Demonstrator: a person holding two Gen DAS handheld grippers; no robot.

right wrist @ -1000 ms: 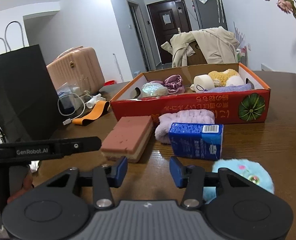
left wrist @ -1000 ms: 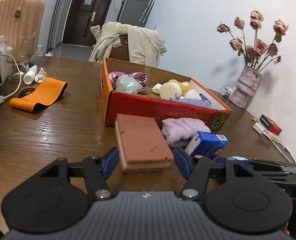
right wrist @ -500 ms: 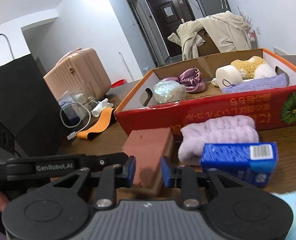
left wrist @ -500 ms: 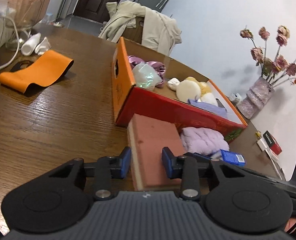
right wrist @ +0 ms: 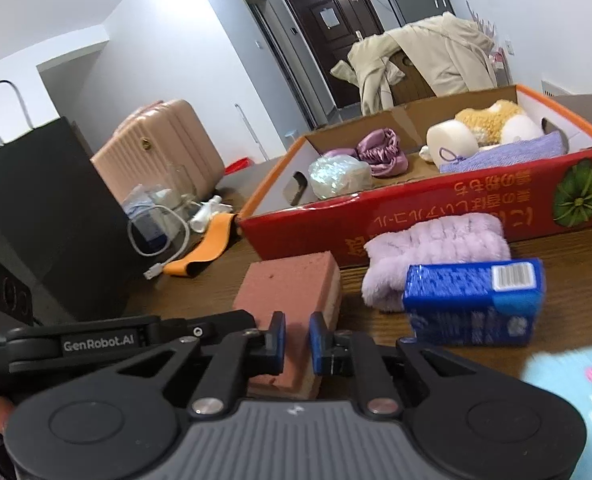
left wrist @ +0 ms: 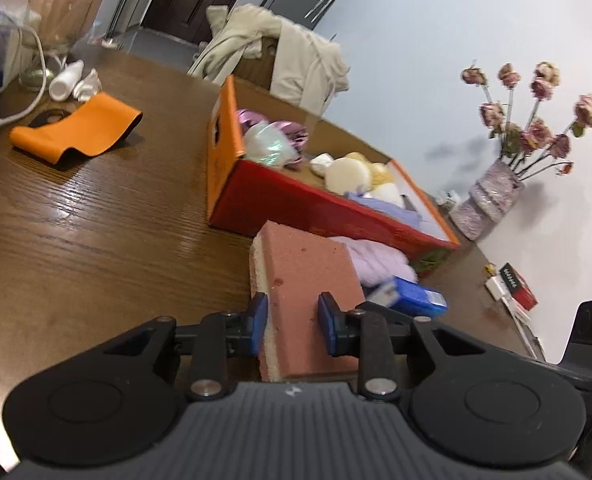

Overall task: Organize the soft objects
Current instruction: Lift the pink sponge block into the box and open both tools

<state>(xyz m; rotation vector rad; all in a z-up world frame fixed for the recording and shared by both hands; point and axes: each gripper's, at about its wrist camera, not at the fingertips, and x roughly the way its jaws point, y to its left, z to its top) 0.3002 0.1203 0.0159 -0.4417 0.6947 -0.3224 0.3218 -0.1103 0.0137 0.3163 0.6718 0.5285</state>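
A pink-topped, cream-bottomed sponge (left wrist: 303, 268) (right wrist: 292, 284) lies flat on the wooden table in front of the red cardboard box (left wrist: 296, 208) (right wrist: 435, 216). My left gripper (left wrist: 294, 320) hangs over the sponge's near end with its jaws closing. The sponge shows between and under them, undented. My right gripper (right wrist: 297, 336) is over the same end, jaws closing to a narrow gap with pink showing through. A purple fluffy cloth (left wrist: 375, 264) (right wrist: 435, 240) and a blue pack (left wrist: 415, 300) (right wrist: 471, 300) lie to the sponge's right. The box holds several soft items.
An orange band (left wrist: 76, 128) and a white cable (left wrist: 0, 120) lie on the table's left. A black paper bag (right wrist: 36, 208) and a pink suitcase (right wrist: 160, 148) stand beyond. A vase of dried flowers (left wrist: 491, 200) is at the right. A light-blue fluffy thing (right wrist: 567, 380) lies near me.
Both grippers' jaws have narrowed from wide to a small gap. Both have come in over the sponge's near end, and the left view has rolled. The sponge has not moved.
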